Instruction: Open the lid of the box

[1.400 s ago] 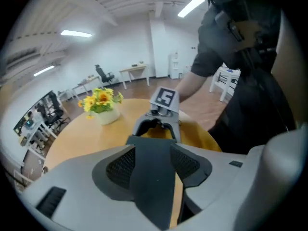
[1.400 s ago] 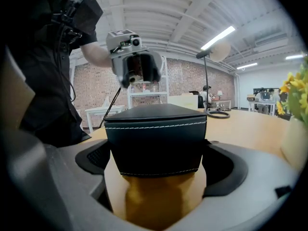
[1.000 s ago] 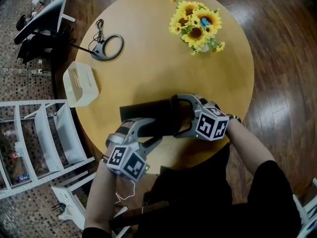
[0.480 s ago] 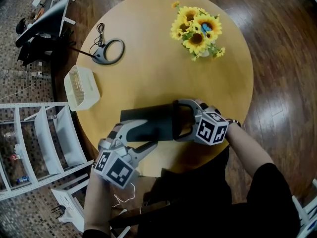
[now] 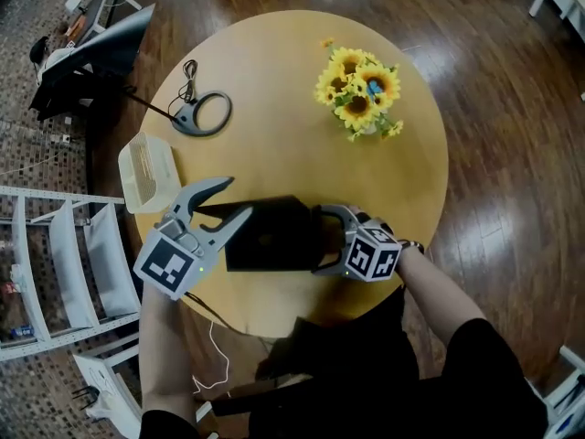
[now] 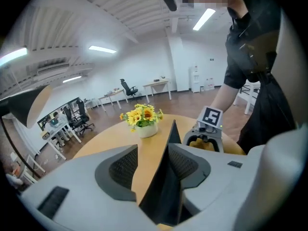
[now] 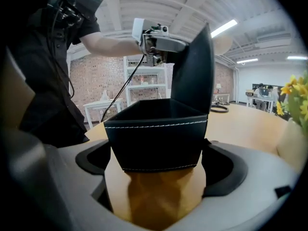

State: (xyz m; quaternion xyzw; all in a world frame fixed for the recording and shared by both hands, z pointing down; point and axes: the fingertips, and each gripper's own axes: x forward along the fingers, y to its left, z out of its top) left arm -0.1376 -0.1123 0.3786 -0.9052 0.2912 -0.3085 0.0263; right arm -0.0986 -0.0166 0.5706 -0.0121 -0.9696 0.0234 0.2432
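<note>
A black box (image 5: 274,242) lies on the round wooden table (image 5: 302,71), near the front edge. Its lid (image 7: 195,76) stands raised along the far side, so the box (image 7: 156,138) is open on top. My right gripper (image 5: 318,239) is shut on the box's right end, both pads against its walls (image 7: 156,162). My left gripper (image 5: 236,198) is lifted at the box's left end, and the thin lid (image 6: 166,191) runs edge-on between its jaws (image 6: 153,150). Those jaws are closing; the lid rests against the right pad, with a gap at the left pad.
A vase of sunflowers (image 5: 358,94) stands at the table's far right. A black ring with a cable (image 5: 203,112) and a white slatted container (image 5: 146,160) sit at the left edge. White shelving (image 5: 64,263) stands on the floor to the left.
My left gripper has gone from the box's front left corner up and over to its far left, and the lid has swung up. The right gripper stayed on the box.
</note>
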